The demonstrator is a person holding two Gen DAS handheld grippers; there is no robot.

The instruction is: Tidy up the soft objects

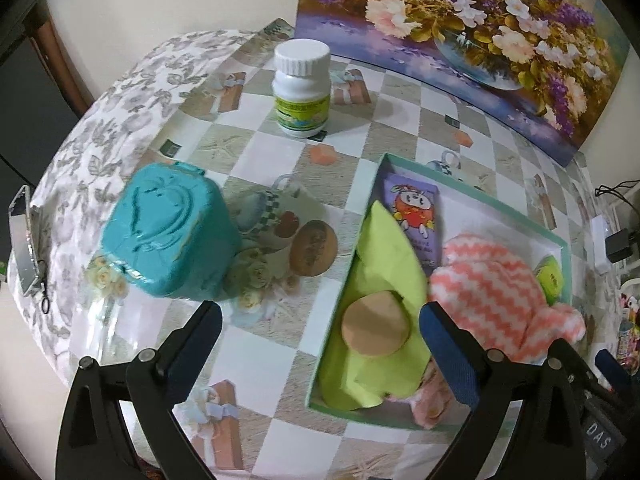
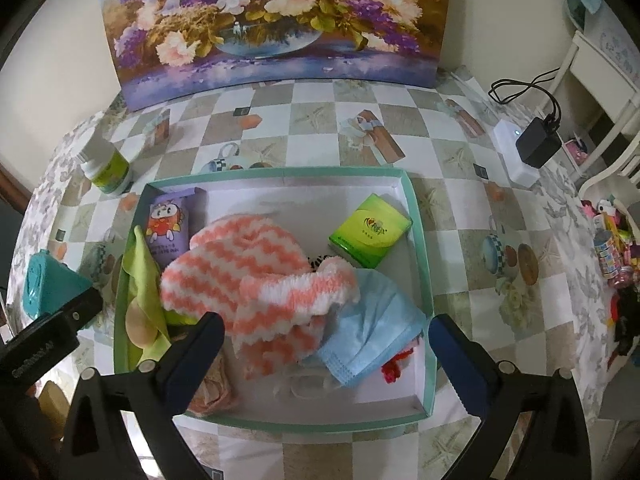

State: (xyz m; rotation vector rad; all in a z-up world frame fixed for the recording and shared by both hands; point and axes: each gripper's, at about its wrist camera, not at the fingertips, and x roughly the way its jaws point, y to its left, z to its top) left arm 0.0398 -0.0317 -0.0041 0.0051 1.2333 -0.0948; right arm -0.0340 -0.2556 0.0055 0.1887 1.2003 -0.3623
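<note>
box (image 2: 420, 224) crowded, bare floor beside tissue pack (image 2: 370, 230)

towel (image 2: 240, 276): fluffy cloth | tablecloth (image 1: 280, 344): glossy plastic | bottle (image 1: 302, 88): smooth white plastic

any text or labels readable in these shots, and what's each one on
"DAS" on the other hand-held gripper's body at the lower right edge; the rest is cut off.
A white line of print on the black gripper body at the left edge: too blurred to read.
White bottle label: too small.
Purple cartoon packet: blurred.
Green tissue pack: logo only, unreadable.
Both hand-held grippers, left and right, are open and empty.
</note>
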